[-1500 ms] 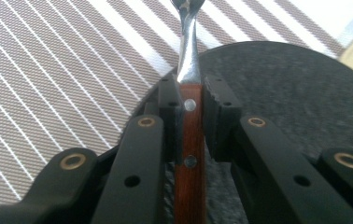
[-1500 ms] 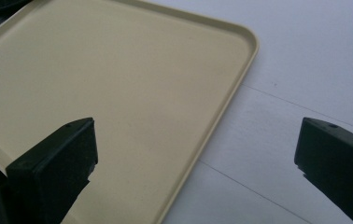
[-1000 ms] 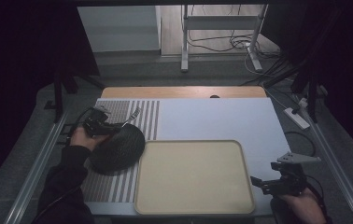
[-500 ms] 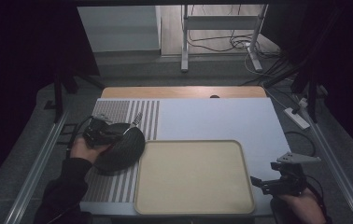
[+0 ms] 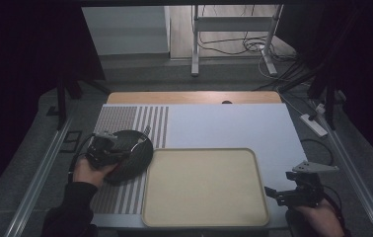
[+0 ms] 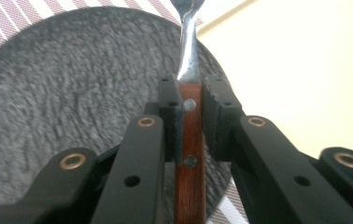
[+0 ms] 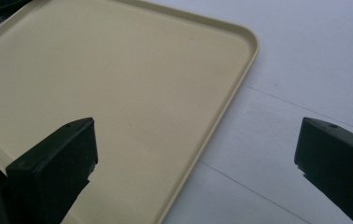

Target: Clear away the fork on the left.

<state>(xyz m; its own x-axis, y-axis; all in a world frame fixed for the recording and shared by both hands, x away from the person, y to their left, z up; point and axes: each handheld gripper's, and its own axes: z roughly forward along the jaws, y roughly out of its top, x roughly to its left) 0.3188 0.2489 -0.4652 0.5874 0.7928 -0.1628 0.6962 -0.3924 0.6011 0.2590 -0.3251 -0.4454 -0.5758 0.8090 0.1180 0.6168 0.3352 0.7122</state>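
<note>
My left gripper (image 5: 118,147) (image 6: 193,93) is shut on the red-brown wooden handle of a metal utensil (image 6: 189,154). Its steel neck runs up out of the left gripper view, so the head is cut off. The utensil hangs over a dark grey speckled round plate (image 5: 134,157) (image 6: 72,93) that lies on a striped mat (image 5: 125,118). A beige tray (image 5: 204,187) (image 7: 118,79) sits just right of the plate. My right gripper (image 5: 275,193) (image 7: 195,128) is open by the tray's near right corner, its jaws wide apart with nothing between them.
The white table surface (image 5: 229,123) (image 7: 305,70) stretches behind and right of the tray. A wooden strip (image 5: 194,97) edges the far side. Metal rails run along both table sides, and cables and a stand's legs lie on the floor beyond.
My left gripper has moved right and slightly forward with the utensil, from the plate's left edge to over the plate. The right gripper has stayed put.
</note>
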